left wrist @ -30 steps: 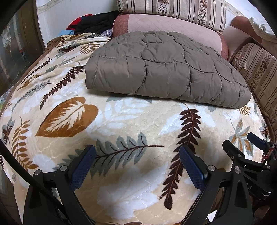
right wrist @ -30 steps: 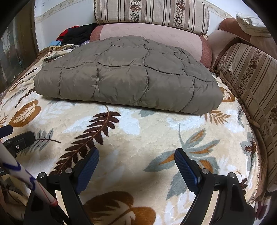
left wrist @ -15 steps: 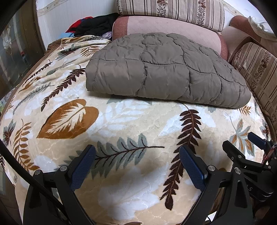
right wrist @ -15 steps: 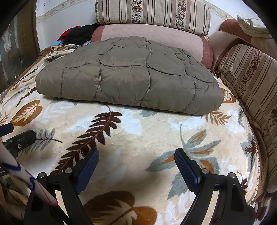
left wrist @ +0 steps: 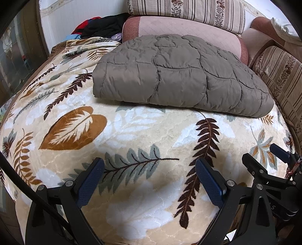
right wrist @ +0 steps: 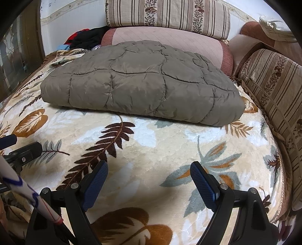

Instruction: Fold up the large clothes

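Hovering above the near part of the leaf-print blanket (left wrist: 132,135): left gripper (left wrist: 149,175) with jaws spread wide and gripping nothing, right gripper (right wrist: 149,177) likewise released and empty. Both tilting down toward bare blanket, well apart from the garment.

Lying at the far side of the bed: brown quilted coat (left wrist: 179,75), looking already folded into a thick, roughly rectangular bundle, edges tucked under, no sleeve or hood trailing that can be seen. Resting flat on the blanket, its far edge touching or just beside the pink cushion (left wrist: 188,26). Judging the folding of this piece as done or nearly so; at most squaring the bundle or moving it aside remaining. Not possible to tell how neat the underside is.

Sitting in the far left corner: heap of dark and red clothes (left wrist: 100,26), unfolded, possibly next in line. Leaning behind the pink cushion: striped cushion (left wrist: 188,9). Running along the right edge: striped couch arm (right wrist: 273,90).

Nothing blocking the way between the jaws and the coat. Crowding the right and far sides: cushions, leaving little room to spread another large garment unless the bundle is shifted.
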`<action>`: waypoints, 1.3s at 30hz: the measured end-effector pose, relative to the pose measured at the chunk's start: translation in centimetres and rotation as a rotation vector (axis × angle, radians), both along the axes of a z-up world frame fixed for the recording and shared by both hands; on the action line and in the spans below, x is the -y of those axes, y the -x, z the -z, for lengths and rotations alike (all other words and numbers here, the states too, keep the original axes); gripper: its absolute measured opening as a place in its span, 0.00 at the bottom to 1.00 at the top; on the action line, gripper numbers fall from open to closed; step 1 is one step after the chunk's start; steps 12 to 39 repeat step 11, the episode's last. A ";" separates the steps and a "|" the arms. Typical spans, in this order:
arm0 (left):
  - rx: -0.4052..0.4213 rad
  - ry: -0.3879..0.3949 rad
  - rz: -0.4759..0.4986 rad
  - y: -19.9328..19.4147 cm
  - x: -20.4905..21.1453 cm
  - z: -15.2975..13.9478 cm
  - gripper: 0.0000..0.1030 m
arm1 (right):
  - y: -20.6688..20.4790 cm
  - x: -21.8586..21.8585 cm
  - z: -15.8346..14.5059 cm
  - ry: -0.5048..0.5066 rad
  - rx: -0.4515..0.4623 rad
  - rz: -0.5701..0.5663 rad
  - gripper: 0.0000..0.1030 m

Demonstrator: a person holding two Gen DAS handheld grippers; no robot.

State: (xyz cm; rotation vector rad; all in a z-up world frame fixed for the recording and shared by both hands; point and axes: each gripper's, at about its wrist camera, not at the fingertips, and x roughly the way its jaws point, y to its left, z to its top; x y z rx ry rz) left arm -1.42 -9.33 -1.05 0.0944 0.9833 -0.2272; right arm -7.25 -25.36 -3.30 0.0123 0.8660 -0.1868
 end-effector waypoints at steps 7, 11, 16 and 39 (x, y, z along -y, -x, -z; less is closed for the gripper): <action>-0.012 0.007 -0.001 -0.2 -0.1 0.3 0.94 | 0.0 -0.1 0.0 0.001 -0.002 -0.007 0.89; -0.016 0.001 0.001 -0.3 0.0 0.5 0.94 | -0.1 -0.1 0.1 -0.001 -0.005 -0.007 0.89; -0.016 0.001 0.001 -0.3 0.0 0.5 0.94 | -0.1 -0.1 0.1 -0.001 -0.005 -0.007 0.89; -0.016 0.001 0.001 -0.3 0.0 0.5 0.94 | -0.1 -0.1 0.1 -0.001 -0.005 -0.007 0.89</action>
